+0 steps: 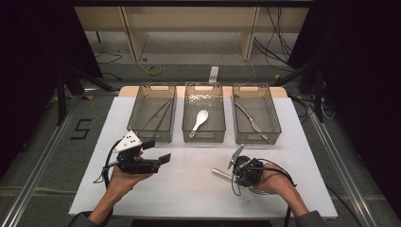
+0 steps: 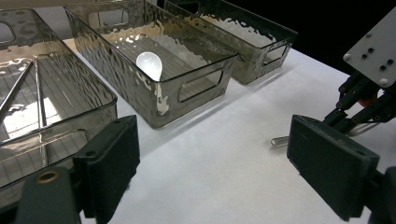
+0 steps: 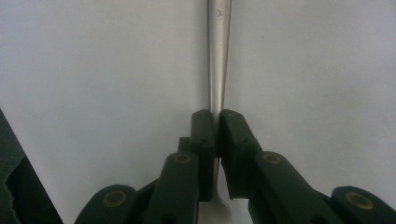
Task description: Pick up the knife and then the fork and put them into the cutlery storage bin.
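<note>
Close up in the right gripper view, right gripper (image 3: 217, 122) jaws clamped on metal utensil handle (image 3: 218, 56); left gripper (image 2: 210, 168) jaws wide, empty

The left tool (image 1: 158, 160) is built of black parts, with a grey three-cornered plate (image 1: 127, 141) on top that carries small dark holes. A black cable (image 1: 108, 165) loops out behind it. Its two jaws are thick, flat black blocks with matte faces, each set on a black link that has a brass-coloured pivot ring. The right tool (image 3: 217, 122) has the same black make: two narrow pads, each with small screw holes near the tip, on angled links with brass-ringed pivots farther back. Black cables (image 1: 279, 169) curl around its body, and a grey plate (image 1: 235, 156) stands above it. The person wears dark grey sleeves (image 1: 81, 219).
</note>
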